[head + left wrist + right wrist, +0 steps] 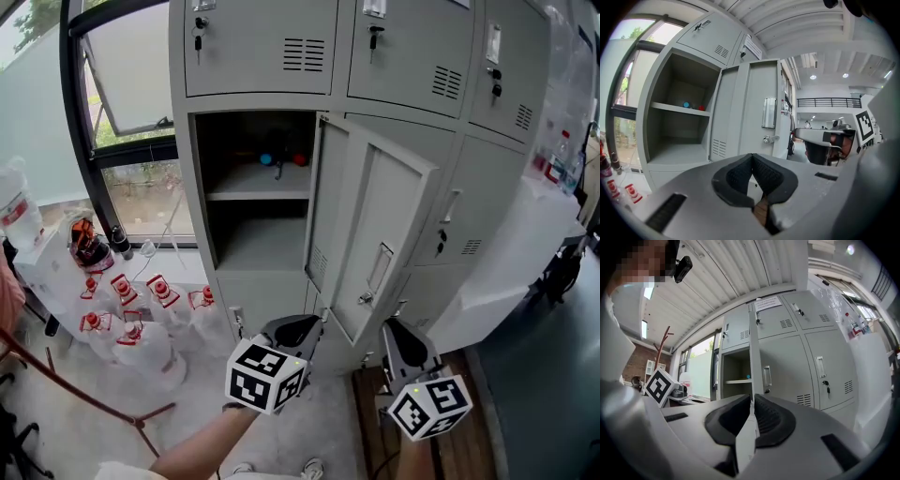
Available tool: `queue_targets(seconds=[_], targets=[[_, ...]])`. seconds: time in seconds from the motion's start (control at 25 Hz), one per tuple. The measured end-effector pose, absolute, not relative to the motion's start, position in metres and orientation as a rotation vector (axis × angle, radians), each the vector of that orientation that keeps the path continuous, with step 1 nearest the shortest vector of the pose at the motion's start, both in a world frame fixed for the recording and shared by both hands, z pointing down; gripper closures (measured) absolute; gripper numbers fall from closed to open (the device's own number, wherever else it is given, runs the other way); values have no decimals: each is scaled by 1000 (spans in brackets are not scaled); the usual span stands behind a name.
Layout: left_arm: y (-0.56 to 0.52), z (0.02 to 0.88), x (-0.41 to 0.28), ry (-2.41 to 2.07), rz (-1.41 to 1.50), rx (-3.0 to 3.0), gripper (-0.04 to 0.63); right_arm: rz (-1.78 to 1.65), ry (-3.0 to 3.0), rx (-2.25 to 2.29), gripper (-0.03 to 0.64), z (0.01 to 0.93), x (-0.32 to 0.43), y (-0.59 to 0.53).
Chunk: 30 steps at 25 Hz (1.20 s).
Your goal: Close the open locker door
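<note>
The grey locker stands open, its shelf holding a blue ball and a red ball. Its door swings out toward me, hinged on the right, with a handle on its face. My left gripper is shut and empty, low in front of the door's free edge and apart from it. My right gripper is shut too, below the door's right side. In the left gripper view the left gripper faces the door. In the right gripper view the right gripper lines up with the door's edge.
Several water jugs with red caps stand on the floor at the left under a window. A white covered counter runs along the right. Closed lockers surround the open one. A thin red pole crosses the floor.
</note>
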<state>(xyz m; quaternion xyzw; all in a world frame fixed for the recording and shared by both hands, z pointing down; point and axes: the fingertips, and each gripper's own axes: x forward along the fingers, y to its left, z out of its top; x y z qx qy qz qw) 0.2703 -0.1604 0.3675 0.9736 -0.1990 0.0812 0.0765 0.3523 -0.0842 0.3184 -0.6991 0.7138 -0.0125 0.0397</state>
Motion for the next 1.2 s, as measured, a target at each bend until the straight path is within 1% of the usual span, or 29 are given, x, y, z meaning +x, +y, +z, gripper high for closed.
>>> queue_targets(seconds=[0.28,0.4,0.56,0.8,1.2], targets=[[-171,364,283,-745,234,2890,589,26,2315,-1949,607,300,367,-99],[-173,362,284,-801,216,2870,589,46,2374,-1861,570,293,368,-102],[-174,358,287,-858,200,2856,589,53,2436,-1788,560,291,371,-107],[-173,360,286,-919,195,2834,589,51,2501,-1675,509,285,373,-113],[-179,357,269,-1027,183,2798,589,50,2596,-1530,492,280,373,-125]])
